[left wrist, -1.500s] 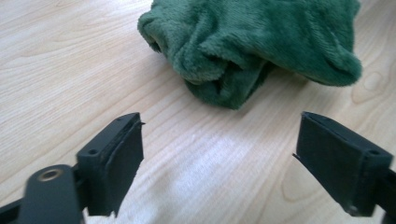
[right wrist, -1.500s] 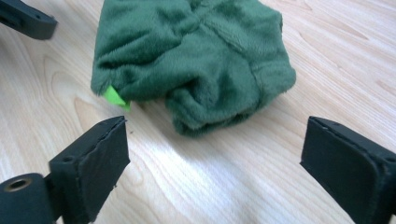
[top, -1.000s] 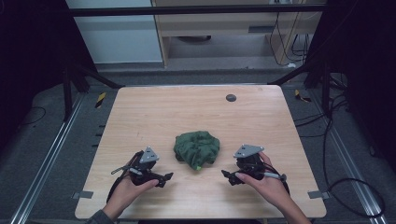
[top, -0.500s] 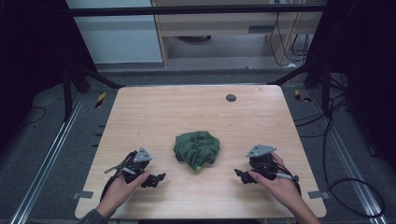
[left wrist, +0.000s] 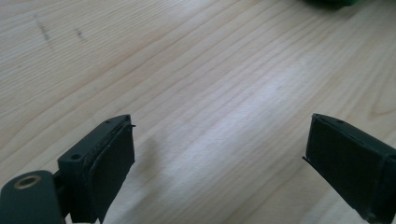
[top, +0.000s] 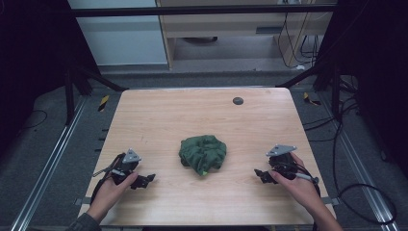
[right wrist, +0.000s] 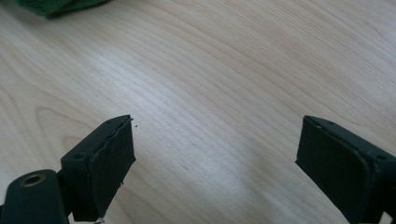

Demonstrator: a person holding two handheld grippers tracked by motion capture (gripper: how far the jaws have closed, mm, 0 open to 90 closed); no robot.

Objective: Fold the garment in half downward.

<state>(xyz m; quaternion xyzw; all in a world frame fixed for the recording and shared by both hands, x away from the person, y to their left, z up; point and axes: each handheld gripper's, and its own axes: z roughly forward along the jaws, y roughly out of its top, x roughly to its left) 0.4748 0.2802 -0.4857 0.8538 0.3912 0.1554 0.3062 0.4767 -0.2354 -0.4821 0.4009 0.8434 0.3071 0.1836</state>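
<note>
A crumpled dark green cloth (top: 203, 154) lies in a heap at the middle of the wooden table (top: 192, 110). My left gripper (top: 146, 180) rests low over the table to the cloth's left, held by a hand, jaws wide open with bare wood between them (left wrist: 219, 163). The cloth's edge (left wrist: 334, 2) peeks in at the top of the left gripper view. My right gripper (top: 260, 174) sits to the cloth's right and points toward it. Its jaws have just closed a little but stand open, nothing between them (right wrist: 215, 163). A cloth corner (right wrist: 56, 5) shows at top left there.
A small dark round disc (top: 237, 100) sits near the table's far edge. Yellow-and-black pieces lie on the floor at left (top: 103, 102) and right (top: 312, 100). Cables (top: 356, 192) trail on the floor to the right. A metal rail (top: 53, 163) runs along the left.
Both hands have drawn outward from the cloth: the left gripper went left, the right gripper went right, both slightly toward the front edge. The cloth has not moved.
</note>
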